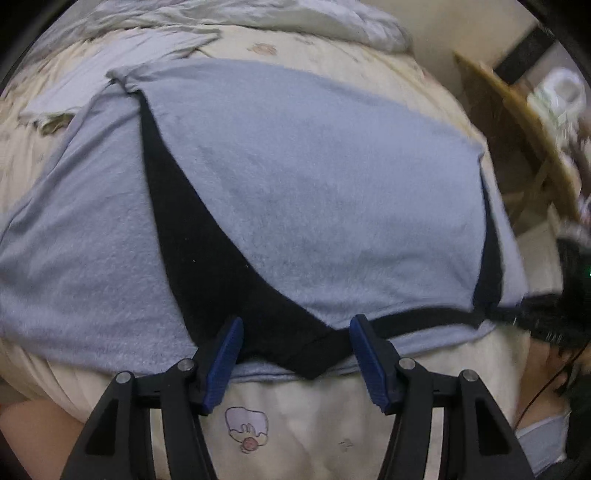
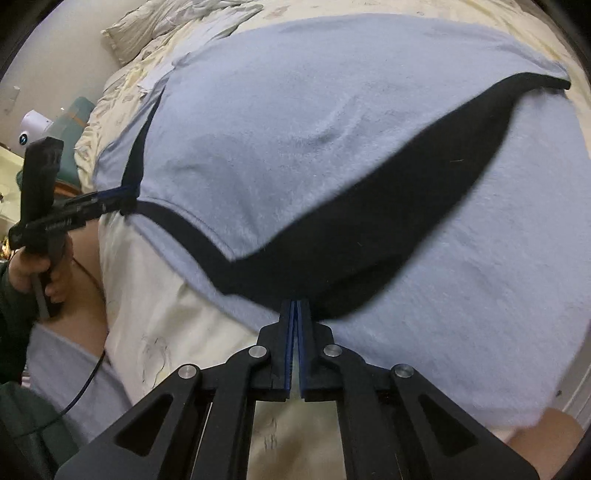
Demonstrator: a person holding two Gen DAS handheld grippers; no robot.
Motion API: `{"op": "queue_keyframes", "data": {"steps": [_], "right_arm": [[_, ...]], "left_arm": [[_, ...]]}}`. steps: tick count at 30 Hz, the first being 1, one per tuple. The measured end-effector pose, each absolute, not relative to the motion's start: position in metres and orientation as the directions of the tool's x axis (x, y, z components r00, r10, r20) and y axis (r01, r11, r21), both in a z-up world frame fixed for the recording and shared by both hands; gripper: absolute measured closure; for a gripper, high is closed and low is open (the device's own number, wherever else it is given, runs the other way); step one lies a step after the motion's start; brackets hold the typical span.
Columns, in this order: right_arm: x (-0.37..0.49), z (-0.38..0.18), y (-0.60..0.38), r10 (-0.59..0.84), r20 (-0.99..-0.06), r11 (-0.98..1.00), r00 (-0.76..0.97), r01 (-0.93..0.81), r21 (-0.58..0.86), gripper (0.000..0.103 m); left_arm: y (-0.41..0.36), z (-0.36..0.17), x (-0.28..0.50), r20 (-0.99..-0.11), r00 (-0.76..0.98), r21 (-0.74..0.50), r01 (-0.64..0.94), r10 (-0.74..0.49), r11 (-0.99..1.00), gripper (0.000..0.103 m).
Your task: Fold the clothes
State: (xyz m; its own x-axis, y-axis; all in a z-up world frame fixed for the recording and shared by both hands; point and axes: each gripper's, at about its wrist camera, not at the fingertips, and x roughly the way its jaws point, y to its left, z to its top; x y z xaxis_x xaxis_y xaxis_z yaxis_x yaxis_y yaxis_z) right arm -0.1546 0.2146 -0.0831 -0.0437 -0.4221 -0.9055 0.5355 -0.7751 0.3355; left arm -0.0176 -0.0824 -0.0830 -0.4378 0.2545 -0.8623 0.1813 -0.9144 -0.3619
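A light blue garment (image 1: 314,184) with black trim lies spread on the bed; it fills the right wrist view (image 2: 295,129) too. My left gripper (image 1: 297,321) stands open over its near edge, blue pads apart, with a black wedge of fabric lying between them unpinched. In the right wrist view the left gripper (image 2: 122,197), held by a hand (image 2: 40,266), shows side-on at the garment's left corner. My right gripper (image 2: 295,304) is shut on the black near edge. In the left wrist view the right gripper (image 1: 524,314) shows at the garment's right corner, the black hem stretched toward it.
The bed has a cream printed sheet (image 1: 295,424). A crumpled duvet (image 1: 258,18) and a pale folded cloth (image 1: 92,85) lie at the far side. Wooden furniture (image 1: 517,110) stands to the right of the bed. A pillow (image 2: 166,26) sits at the far left.
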Motion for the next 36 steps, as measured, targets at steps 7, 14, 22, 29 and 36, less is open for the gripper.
{"op": "queue_keyframes", "data": {"steps": [7,14,22,29,36], "right_arm": [[-0.181,-0.069,0.22,-0.447,-0.859,-0.835,-0.251,0.46,0.3,0.098],[-0.18,-0.091,0.229,-0.44,-0.878,-0.844,-0.191,0.423,0.331,0.1],[-0.274,-0.061,0.275,-0.501,-0.778,-0.862,-0.379,0.294,0.412,0.096],[-0.309,-0.111,0.279,-0.408,-0.836,-0.906,-0.366,0.272,0.324,0.103],[-0.326,-0.071,0.284,-0.426,-0.77,-0.904,-0.475,0.253,0.344,0.096]], "left_arm": [[-0.053,-0.064,-0.057,-0.822,-0.519,-0.313,0.071,0.232,-0.947,0.042],[-0.044,-0.107,-0.06,-0.897,-0.427,-0.172,0.09,0.118,-0.981,0.042],[-0.035,-0.114,-0.053,-0.887,-0.457,-0.125,0.085,0.073,-0.988,0.042],[-0.047,-0.111,-0.052,-0.887,-0.453,-0.131,0.052,0.094,-0.99,0.042],[-0.047,-0.112,-0.044,-0.87,-0.487,-0.12,0.052,0.079,-0.991,0.042]]}}
